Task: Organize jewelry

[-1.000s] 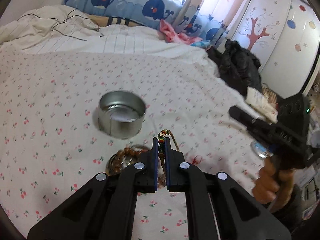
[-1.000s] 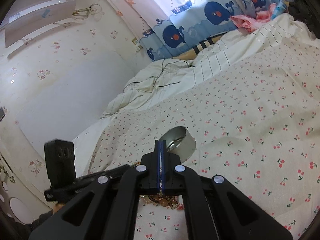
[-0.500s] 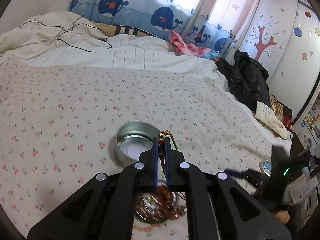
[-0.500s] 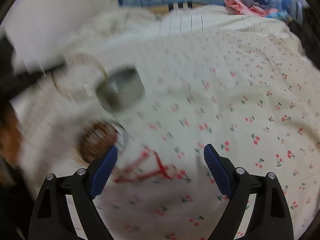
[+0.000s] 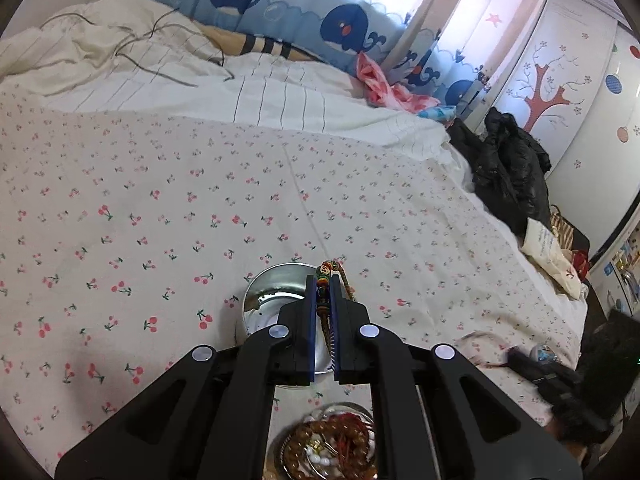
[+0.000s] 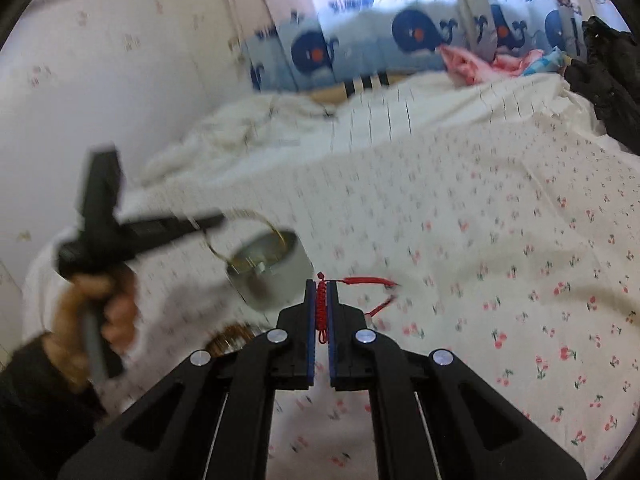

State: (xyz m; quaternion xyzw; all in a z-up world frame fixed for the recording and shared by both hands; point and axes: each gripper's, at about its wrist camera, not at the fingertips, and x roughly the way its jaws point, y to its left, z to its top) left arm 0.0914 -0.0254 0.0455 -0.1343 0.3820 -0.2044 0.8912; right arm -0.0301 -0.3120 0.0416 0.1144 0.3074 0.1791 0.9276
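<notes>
My left gripper [image 5: 322, 280] is shut on a brown braided bracelet with coloured beads [image 5: 323, 276]. It hangs over a round metal tin [image 5: 264, 300] on the cherry-print sheet. In the right wrist view the left gripper [image 6: 218, 222], held by a hand [image 6: 100, 308], dangles that cord's loop above the tin [image 6: 272, 276]. My right gripper [image 6: 320, 284] has its jaws closing tight on a red knotted cord [image 6: 320, 304], pinched between the pads; its tail [image 6: 368, 280] trails right over the sheet. A glass dish of bead jewelry [image 5: 332, 448] lies just below the tin.
Rumpled white bedding [image 5: 260, 96] and whale-print curtains [image 5: 344, 28] are at the far side. Black clothing [image 5: 508, 172] is heaped at the bed's right edge, beside a wardrobe [image 5: 560, 92]. The right gripper [image 5: 520, 360] shows dark and blurred at the lower right of the left wrist view.
The left gripper carried the beaded bracelet from near the dish to above the tin. The right gripper opened wide, then shut on the red cord and lifted it.
</notes>
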